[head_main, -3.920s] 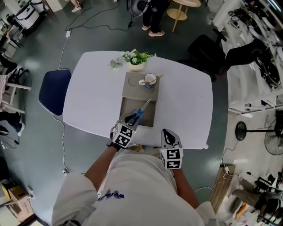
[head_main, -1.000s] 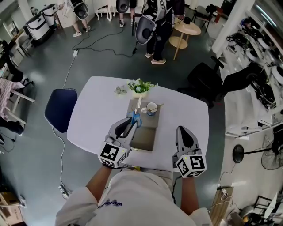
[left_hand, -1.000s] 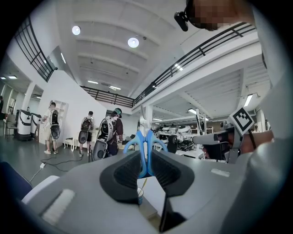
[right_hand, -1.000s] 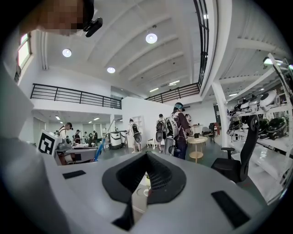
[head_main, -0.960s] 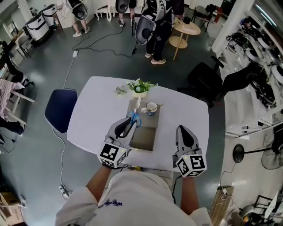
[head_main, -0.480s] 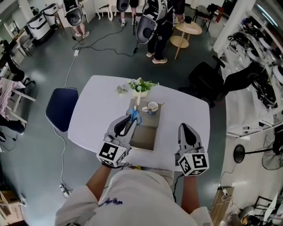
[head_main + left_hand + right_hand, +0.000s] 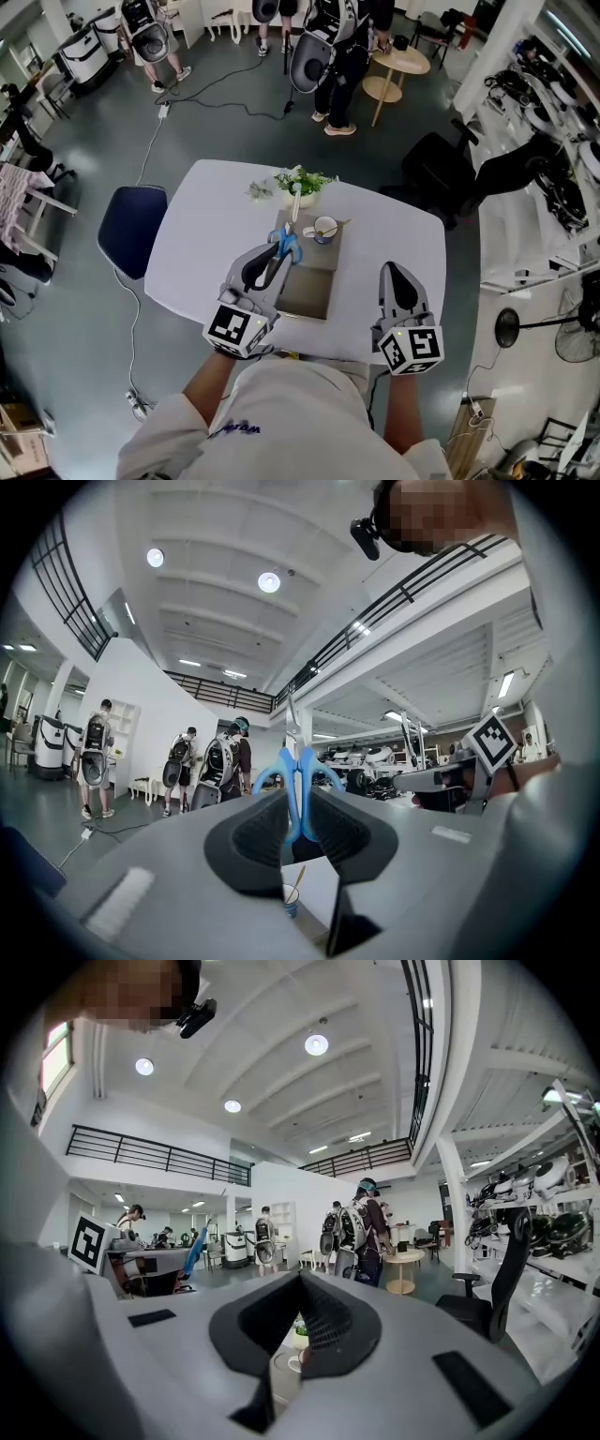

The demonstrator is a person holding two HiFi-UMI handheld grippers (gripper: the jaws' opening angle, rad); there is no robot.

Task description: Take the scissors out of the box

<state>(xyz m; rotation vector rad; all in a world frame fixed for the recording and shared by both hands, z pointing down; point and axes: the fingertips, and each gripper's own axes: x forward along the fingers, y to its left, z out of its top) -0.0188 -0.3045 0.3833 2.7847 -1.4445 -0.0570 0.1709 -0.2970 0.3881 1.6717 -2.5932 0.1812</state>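
Head view looked steeply down from above onto the whole white rounded table (image 7: 206, 234). Cameras on the left gripper (image 7: 278, 255) and right gripper (image 7: 395, 270) sat close behind own jaws, faced level across hall. All 3 views shared the standing people wearing grey backpacks (image 7: 330, 56).

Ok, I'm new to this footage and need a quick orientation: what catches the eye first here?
The blue-handled scissors, clamped in the left gripper above the open grey box mid-table. Past it are a cup and a small potted plant; the right gripper hangs shut and empty.
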